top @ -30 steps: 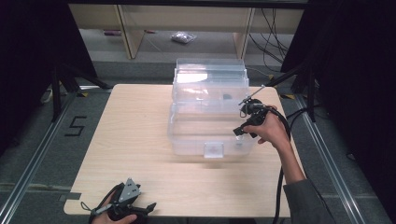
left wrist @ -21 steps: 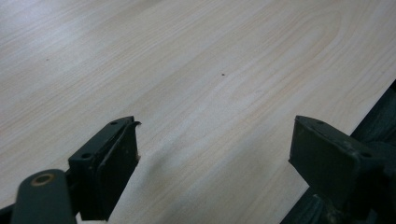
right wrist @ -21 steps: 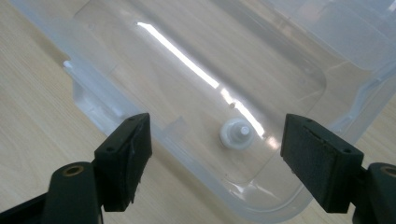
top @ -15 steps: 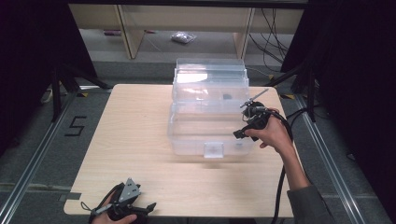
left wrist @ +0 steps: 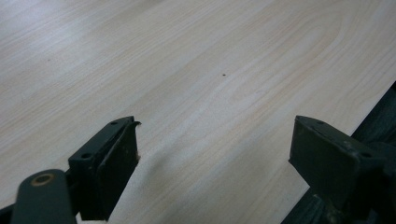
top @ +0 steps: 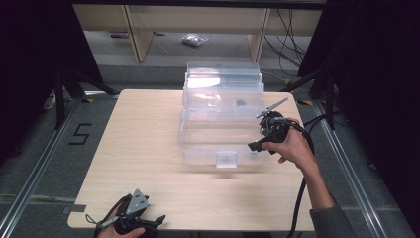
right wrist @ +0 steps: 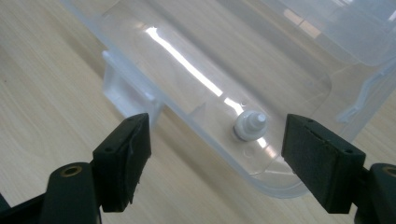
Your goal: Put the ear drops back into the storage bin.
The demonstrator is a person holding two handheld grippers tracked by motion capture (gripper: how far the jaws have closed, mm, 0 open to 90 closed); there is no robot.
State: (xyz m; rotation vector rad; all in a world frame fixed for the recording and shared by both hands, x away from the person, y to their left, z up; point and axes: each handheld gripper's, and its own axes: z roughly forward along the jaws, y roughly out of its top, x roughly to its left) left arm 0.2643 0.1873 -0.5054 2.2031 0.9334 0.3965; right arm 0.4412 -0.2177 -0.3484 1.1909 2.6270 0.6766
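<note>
A clear plastic storage box [top: 218, 136] stands on the wooden table [top: 143, 134], its lid [top: 223, 82] raised at the back. My right gripper [top: 257, 143] hangs at the box's right front corner, open, jaws wide and empty. In the right gripper view the right gripper [right wrist: 217, 154] frames the box wall [right wrist: 187, 79], with a white round peg [right wrist: 250, 125] and a latch tab [right wrist: 123, 93] on it. My left gripper [top: 151, 222] rests at the table's front left edge, open. In the left gripper view the left gripper [left wrist: 215, 149] has bare wood [left wrist: 210, 70] between its jaws.
A small dark item [top: 241, 103] lies inside the box. The front latch [top: 227, 158] faces the person. Behind the table stand a shelf [top: 138, 29] and a bag [top: 192, 39] on the floor. Cables [top: 297, 198] trail along the right edge.
The right hand has drifted a little to the right and nearer, beside the box's right front corner. The left gripper has stayed put.
</note>
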